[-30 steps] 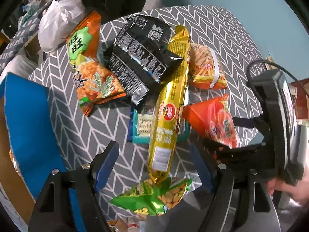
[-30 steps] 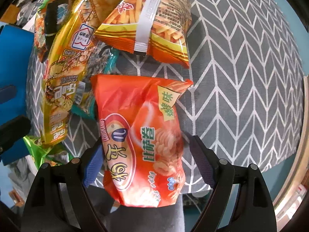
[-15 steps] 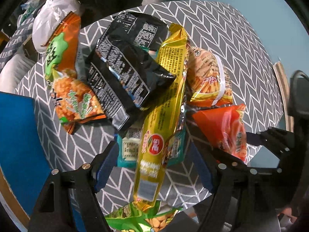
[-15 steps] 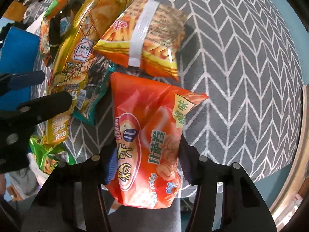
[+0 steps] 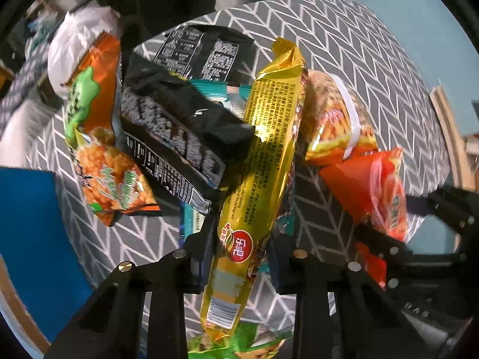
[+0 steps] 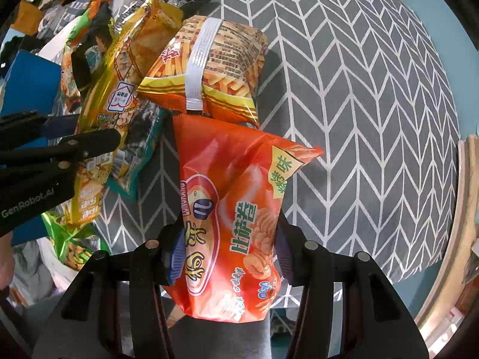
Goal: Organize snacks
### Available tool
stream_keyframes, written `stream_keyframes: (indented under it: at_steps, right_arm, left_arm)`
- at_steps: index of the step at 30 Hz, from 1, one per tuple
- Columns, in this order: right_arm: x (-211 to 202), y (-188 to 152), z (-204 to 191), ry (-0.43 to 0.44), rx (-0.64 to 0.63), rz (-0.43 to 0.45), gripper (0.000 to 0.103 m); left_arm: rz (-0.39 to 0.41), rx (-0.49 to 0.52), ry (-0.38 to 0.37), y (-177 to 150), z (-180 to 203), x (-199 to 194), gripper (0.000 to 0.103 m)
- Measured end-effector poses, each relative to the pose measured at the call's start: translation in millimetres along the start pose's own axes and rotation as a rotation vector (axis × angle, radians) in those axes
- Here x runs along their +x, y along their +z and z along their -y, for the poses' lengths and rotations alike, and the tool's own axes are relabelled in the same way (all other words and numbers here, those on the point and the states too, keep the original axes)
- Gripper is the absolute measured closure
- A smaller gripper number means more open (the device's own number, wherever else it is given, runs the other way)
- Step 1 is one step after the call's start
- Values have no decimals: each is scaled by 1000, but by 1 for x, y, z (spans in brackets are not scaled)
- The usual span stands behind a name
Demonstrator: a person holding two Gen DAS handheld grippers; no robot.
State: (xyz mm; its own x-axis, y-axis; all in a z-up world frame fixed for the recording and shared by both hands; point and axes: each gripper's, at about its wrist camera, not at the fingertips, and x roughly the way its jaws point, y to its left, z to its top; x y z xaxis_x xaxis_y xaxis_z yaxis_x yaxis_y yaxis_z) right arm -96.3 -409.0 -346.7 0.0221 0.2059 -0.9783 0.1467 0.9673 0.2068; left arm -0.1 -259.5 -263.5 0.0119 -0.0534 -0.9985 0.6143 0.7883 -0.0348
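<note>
Left claw (image 5: 239, 257) clamped on gold pack (image 5: 263, 155); right claw (image 6: 227, 245) clamped on red bag (image 6: 236, 209). Both packs at desk (image 6: 374, 89) near edge. Beyond the claws: unsorted heap, black bag (image 5: 179, 137) included. Judgement: sorting barely begun; nothing placed yet.

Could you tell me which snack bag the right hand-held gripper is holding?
The red-orange bag, pinched in the right hand-held gripper; the fries bag lies free.

A long gold snack pack (image 5: 263, 161) lies lengthwise, overlapping a black bag (image 5: 176, 137) at its 9 o'clock; an orange-red puffed bag (image 6: 230, 218) sits at its 3 o'clock, below a fries bag (image 6: 209, 65).
</note>
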Motion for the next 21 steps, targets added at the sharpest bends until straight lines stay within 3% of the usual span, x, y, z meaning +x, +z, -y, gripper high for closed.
stream_keyframes:
  at_steps: [7,21]
  right_arm:
    - [-23,-9,-24,28,-25,16,53]
    - [-83,-16,-18,56,-22,65,53]
  left_arm:
    - [-3,2,-12,-10,0,-8,74]
    - [50,14,-58,-51,-2,-54,75]
